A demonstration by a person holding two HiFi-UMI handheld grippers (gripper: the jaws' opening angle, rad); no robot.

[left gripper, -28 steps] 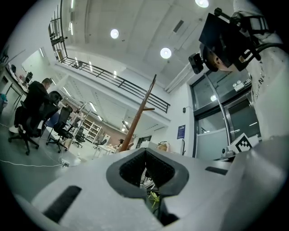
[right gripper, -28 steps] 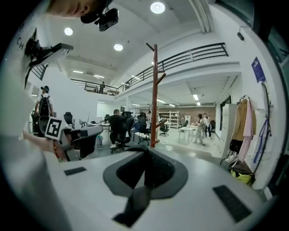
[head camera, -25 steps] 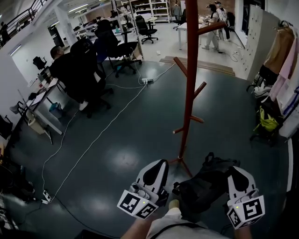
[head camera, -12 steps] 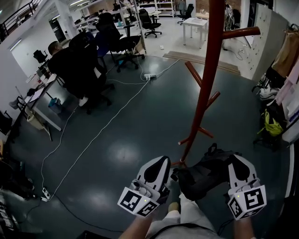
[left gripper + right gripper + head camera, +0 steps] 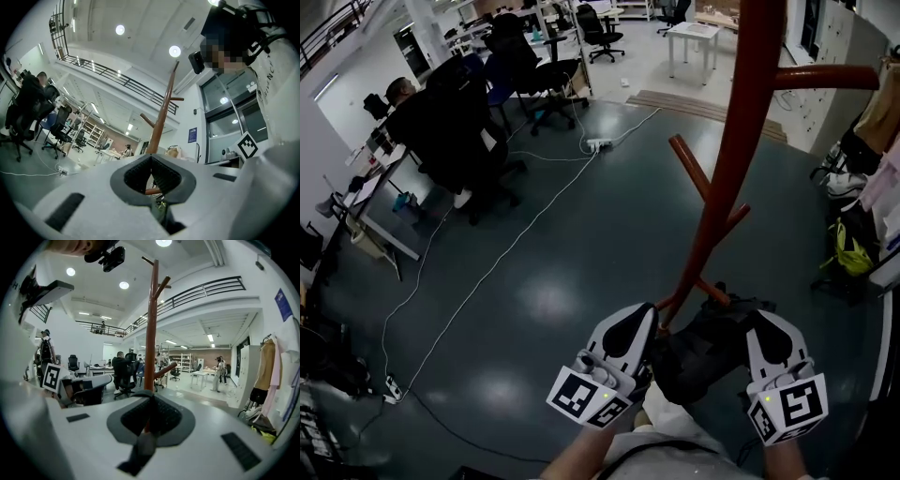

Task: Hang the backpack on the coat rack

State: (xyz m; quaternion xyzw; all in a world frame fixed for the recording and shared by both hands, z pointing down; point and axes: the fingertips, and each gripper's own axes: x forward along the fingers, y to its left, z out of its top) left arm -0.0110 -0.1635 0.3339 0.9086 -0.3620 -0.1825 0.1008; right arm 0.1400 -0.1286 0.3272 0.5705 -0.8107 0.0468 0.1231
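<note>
Head view: left gripper (image 5: 642, 320) and right gripper (image 5: 766, 329), jaws each pinched on the black fabric backpack (image 5: 703, 349), hold it beside the red-brown wooden coat rack (image 5: 746, 122).

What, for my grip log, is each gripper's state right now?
Left gripper: closed on the backpack.
Right gripper: closed on the backpack too.

Holds the left tongs (image 5: 636, 317) and right tongs (image 5: 767, 325) side by side, low and near, marker cubes toward the body, tips aimed far and tilted upward, both sets of jaws pressed together on straps of the backpack (image 5: 703, 354), forearms entering from the near edge.
</note>
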